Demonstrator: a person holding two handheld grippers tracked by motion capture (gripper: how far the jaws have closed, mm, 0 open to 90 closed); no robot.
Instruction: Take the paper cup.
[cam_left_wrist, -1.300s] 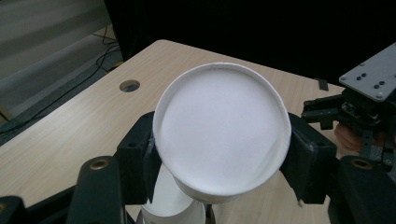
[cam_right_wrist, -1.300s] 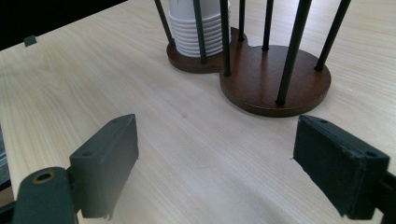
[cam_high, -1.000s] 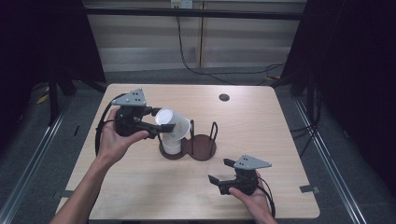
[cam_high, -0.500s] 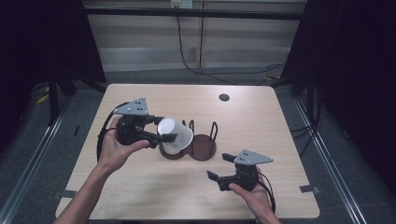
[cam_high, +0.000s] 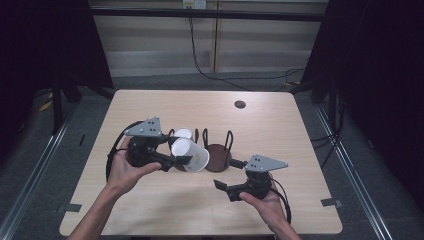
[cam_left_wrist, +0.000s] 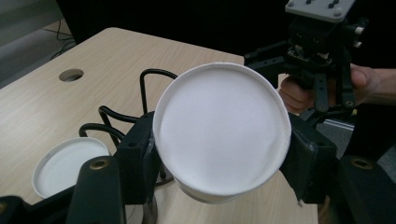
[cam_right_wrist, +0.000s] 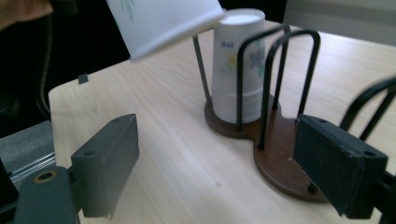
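Note:
My left gripper (cam_high: 172, 156) is shut on a white paper cup (cam_high: 194, 156), which hangs tilted just above the table in front of the cup holder. In the left gripper view the cup's round bottom (cam_left_wrist: 222, 135) faces the camera, and the two black jaws of the left gripper (cam_left_wrist: 224, 165) press on its sides. A stack of upside-down paper cups (cam_high: 183, 134) stands in the left ring of the brown wire cup holder (cam_high: 220, 159). My right gripper (cam_high: 221, 186) is open near the table's front edge and points left. The right gripper (cam_right_wrist: 224, 163) looks at the stack (cam_right_wrist: 238, 65), with nothing between its jaws.
The holder's right ring (cam_right_wrist: 289, 154) holds no cup. A round cable hole (cam_high: 240, 104) sits at the table's far right. Bare wood lies in front of the holder (cam_high: 165, 200). Dark floor and rails surround the table.
The left gripper has carried the cup off the stack, down and toward the near side, tilting it. The right gripper has risen a little.

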